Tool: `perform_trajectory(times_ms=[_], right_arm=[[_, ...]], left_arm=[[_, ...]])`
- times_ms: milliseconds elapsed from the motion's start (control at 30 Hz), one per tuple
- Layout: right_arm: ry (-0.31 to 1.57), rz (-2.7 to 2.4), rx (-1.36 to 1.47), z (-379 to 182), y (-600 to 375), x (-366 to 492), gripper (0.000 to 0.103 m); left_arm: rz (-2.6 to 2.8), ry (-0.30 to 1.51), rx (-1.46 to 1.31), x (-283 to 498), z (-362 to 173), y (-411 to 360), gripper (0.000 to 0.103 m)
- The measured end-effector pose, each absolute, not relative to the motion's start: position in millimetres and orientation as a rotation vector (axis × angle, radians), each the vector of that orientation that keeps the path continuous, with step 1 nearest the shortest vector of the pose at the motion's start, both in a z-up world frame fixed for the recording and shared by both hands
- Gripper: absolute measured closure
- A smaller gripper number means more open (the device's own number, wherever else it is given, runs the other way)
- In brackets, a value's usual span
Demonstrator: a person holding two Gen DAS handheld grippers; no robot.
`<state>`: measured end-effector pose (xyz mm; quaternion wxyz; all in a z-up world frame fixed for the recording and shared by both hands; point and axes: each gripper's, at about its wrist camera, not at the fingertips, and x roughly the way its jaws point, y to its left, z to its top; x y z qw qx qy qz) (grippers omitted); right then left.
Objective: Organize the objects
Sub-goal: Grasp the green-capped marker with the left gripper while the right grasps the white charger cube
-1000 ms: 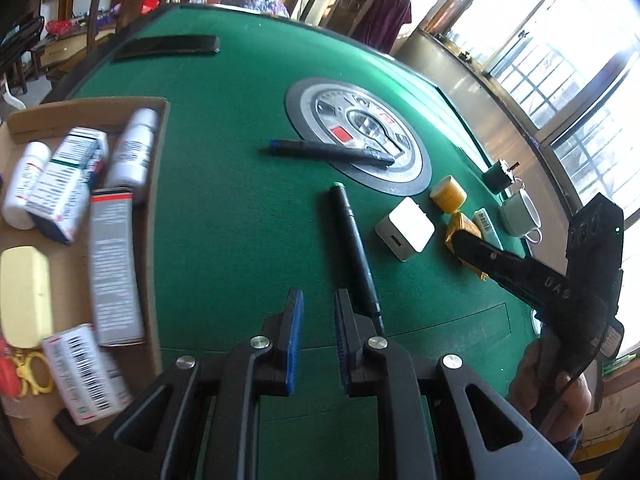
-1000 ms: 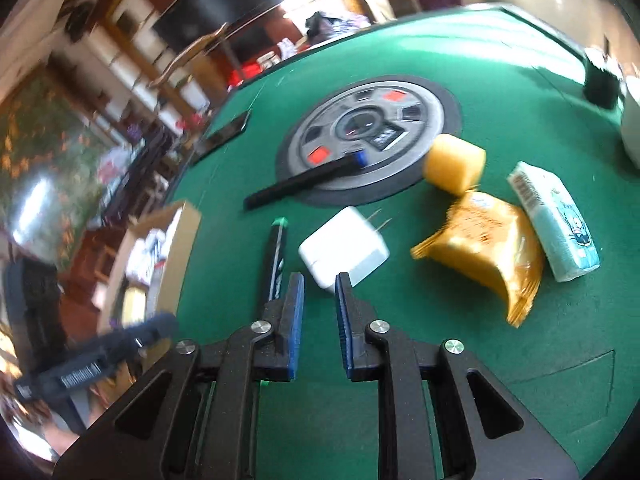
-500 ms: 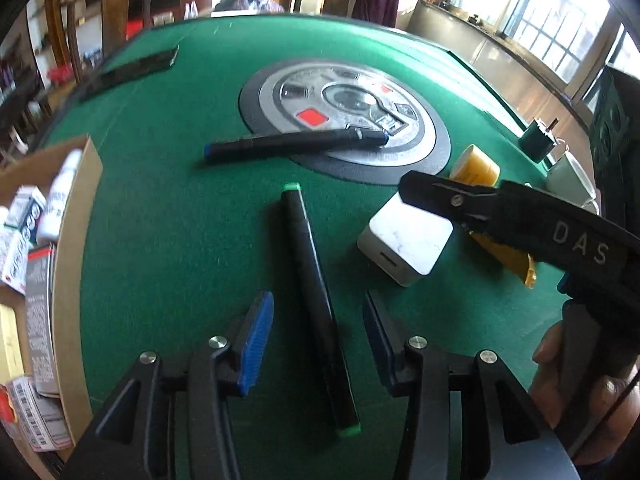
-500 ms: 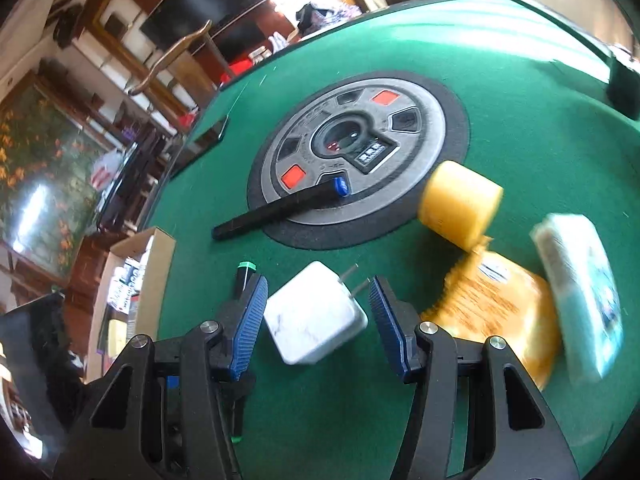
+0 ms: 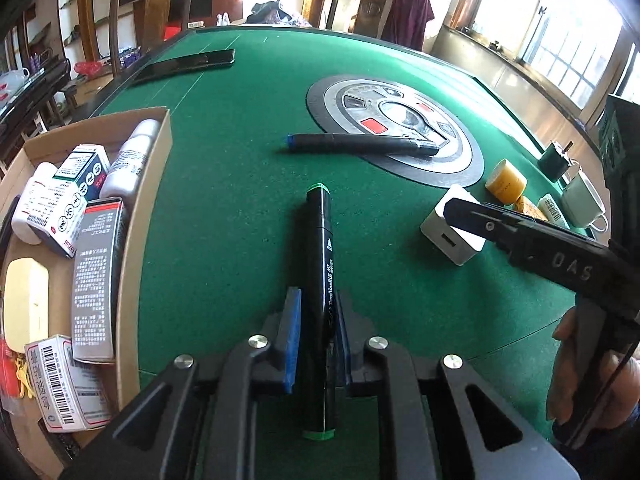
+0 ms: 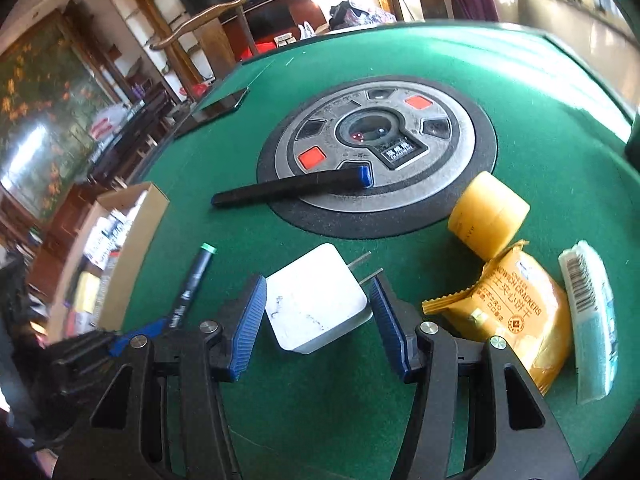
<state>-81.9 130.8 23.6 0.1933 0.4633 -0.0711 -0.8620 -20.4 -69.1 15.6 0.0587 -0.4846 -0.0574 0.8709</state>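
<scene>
My left gripper (image 5: 317,309) is shut on a black marker with green ends (image 5: 320,260), which lies lengthwise between the blue pads on the green felt table (image 5: 224,208). The same marker shows in the right wrist view (image 6: 192,280). My right gripper (image 6: 318,296) is open, its pads either side of a white plug charger (image 6: 312,304) without touching it. The charger also shows in the left wrist view (image 5: 444,236), partly behind the right gripper's finger (image 5: 480,216). A second black marker with a blue cap (image 5: 360,142) rests across the round centre console (image 5: 400,128).
A cardboard box (image 5: 140,208) at the left holds medicine boxes, bottles and a yellow bar. Right of the charger lie a yellow cylinder (image 6: 488,216), an orange cracker packet (image 6: 516,312) and a light blue packet (image 6: 592,320). A white mug (image 5: 580,200) stands at the right; a phone (image 5: 184,66) lies far back.
My left gripper opened, moved over the green-ended marker and closed on it. My right gripper opened and moved forward so its pads flank the white charger.
</scene>
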Motion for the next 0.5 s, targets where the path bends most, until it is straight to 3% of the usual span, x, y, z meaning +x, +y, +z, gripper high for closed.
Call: perform_trajectory(times_ms=[333, 500], right_arm=[[0.162, -2.473, 1.294, 14, 101, -72, 0.044], [0.162, -2.506, 1.223, 25, 105, -65, 0.044]], left_arm=[[2.663, -0.162, -1.455, -18, 15, -67, 0.087], [2.675, -0.136, -1.455, -19, 15, -65, 0.087]])
